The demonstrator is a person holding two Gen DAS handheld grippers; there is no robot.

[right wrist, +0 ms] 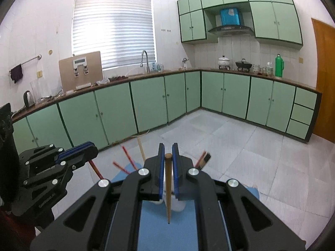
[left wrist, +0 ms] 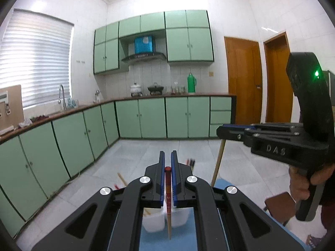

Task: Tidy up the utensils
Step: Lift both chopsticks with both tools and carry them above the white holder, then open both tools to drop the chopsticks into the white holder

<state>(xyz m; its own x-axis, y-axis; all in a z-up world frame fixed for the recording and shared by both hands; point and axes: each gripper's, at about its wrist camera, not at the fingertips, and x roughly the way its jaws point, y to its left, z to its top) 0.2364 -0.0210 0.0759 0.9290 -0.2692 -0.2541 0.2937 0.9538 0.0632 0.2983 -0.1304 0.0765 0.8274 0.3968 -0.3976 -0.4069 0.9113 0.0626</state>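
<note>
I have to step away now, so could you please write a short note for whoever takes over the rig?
Left gripper: shut on a red-topped chopstick, held upright above the white holder.
Right gripper: shut on a plain wooden chopstick, also upright above the holder.
Things: the holder sits on a blue mat; more red sticks and a dark-tipped utensil stand around it.
Done: both chopsticks are picked up and clear of the mat.
Left: set each chopstick in its proper compartment. I cannot tell which one.
</note>
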